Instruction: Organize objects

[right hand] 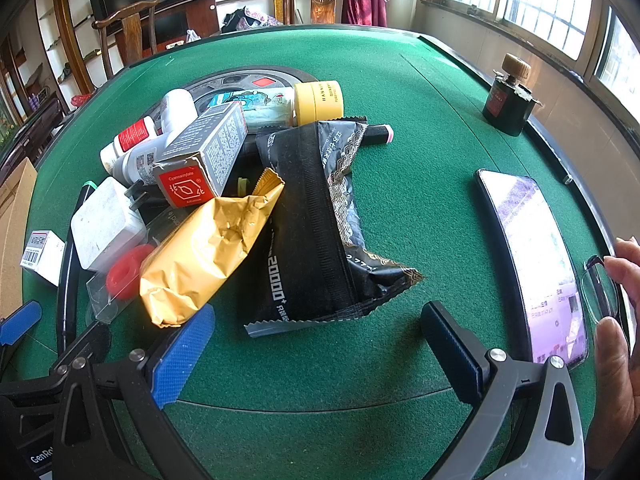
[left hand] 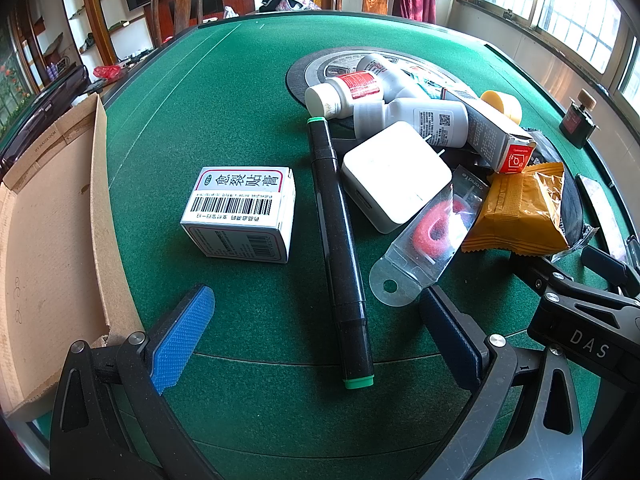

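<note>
Two grippers hover low over a green felt table (left hand: 240, 80), both with jaws spread wide and nothing between them. The left gripper (left hand: 316, 320) straddles the near end of a black marker (left hand: 340, 240) with green caps, which lies on the felt running near to far. Left of the marker sits a small white medicine box (left hand: 240, 212), and further left an open cardboard box (left hand: 48, 220). Right of the marker lie a white charger (left hand: 396, 176), white bottles (left hand: 412, 116) and an orange snack packet (left hand: 520, 208). The right gripper (right hand: 318, 340) faces a black foil packet (right hand: 308, 232); a phone (right hand: 536, 264) lies at right, beside a hand (right hand: 616, 344).
</note>
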